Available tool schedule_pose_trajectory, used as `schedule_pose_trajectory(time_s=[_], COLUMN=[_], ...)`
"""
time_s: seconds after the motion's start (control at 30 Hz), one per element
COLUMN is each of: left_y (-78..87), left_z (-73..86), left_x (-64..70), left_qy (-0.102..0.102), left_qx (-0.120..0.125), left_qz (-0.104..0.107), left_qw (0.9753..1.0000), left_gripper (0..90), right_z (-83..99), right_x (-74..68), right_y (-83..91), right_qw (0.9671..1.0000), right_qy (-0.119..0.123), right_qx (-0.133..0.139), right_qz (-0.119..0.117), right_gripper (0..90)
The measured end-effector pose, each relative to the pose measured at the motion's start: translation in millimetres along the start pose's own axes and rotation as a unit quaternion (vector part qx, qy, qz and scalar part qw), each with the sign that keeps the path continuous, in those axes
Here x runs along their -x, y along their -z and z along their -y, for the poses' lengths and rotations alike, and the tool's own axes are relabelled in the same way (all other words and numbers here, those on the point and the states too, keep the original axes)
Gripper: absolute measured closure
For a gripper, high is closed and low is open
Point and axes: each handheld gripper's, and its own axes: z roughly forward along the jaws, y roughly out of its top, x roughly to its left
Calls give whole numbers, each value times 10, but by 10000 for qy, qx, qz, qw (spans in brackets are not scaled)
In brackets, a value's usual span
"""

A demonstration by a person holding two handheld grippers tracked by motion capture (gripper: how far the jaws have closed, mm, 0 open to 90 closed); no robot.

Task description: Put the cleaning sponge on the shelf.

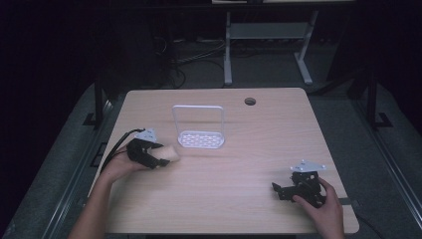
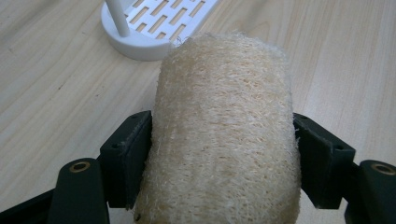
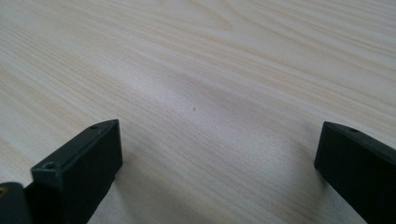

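A beige loofah sponge (image 2: 224, 135) is clamped between the jaws of my left gripper (image 1: 158, 157), which is shut on it at the table's left side. The loofah (image 1: 170, 153) pokes out toward a white rack (image 1: 200, 138) with a slotted base and a tall wire handle, standing just right of it. In the left gripper view the rack's base (image 2: 149, 28) lies right behind the loofah. My right gripper (image 1: 279, 190) rests near the front right of the table, open, with bare wood between its jaws (image 3: 219, 158).
The light wooden table (image 1: 249, 149) has a round cable hole (image 1: 250, 101) near its far edge. Behind the table stand a metal desk frame and cables on a dark floor.
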Motion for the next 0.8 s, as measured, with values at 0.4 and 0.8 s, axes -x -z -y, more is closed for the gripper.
schedule_pose_trajectory(time_s=[0.4,0.8], left_y=[25,61], left_z=[31,52], left_x=[20,82], left_qy=[224,341], left_qx=[121,204], left_qz=[14,16], left_qw=[9997,9992], left_gripper=[275,275], right_z=[0,0], right_x=[0,0], right_y=[0,0], right_qw=[10000,10000], right_qy=[-1,0], right_qx=[1,1], right_qz=[0,1], right_gripper=[7,7])
